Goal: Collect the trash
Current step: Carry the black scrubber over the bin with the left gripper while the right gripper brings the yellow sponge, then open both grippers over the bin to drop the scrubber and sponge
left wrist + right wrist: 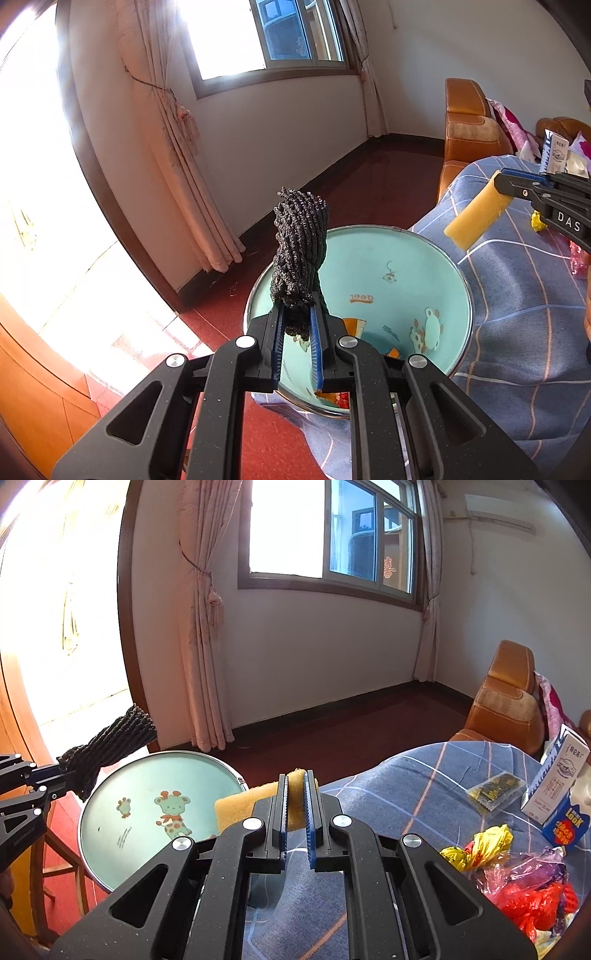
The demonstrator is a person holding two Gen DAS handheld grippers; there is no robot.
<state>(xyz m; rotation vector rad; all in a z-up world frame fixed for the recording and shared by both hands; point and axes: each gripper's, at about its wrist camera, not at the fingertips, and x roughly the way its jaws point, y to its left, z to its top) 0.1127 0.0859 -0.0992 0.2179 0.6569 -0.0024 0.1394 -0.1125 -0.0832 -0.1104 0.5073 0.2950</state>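
Observation:
My left gripper (297, 306) is shut on a black foam net sleeve (301, 243), which sticks up over the teal cartoon-printed basin (439, 258). A few scraps lie in the basin's bottom. My right gripper (295, 779) is shut on a yellow sponge (243, 805), held beside the basin's rim (166, 755) over the blue checked cloth (388, 786). In the left wrist view the right gripper (506, 177) and its sponge (476, 214) come in from the right. In the right wrist view the left gripper (62, 775) and the sleeve (110, 744) show at the left.
On the cloth lie a milk carton (557, 797), a small dark packet (493, 790) and crumpled yellow, red and purple wrappers (517, 871). An orange sofa (506, 709) stands behind. The basin rests on a wooden stool (55, 867) over a red floor (273, 439).

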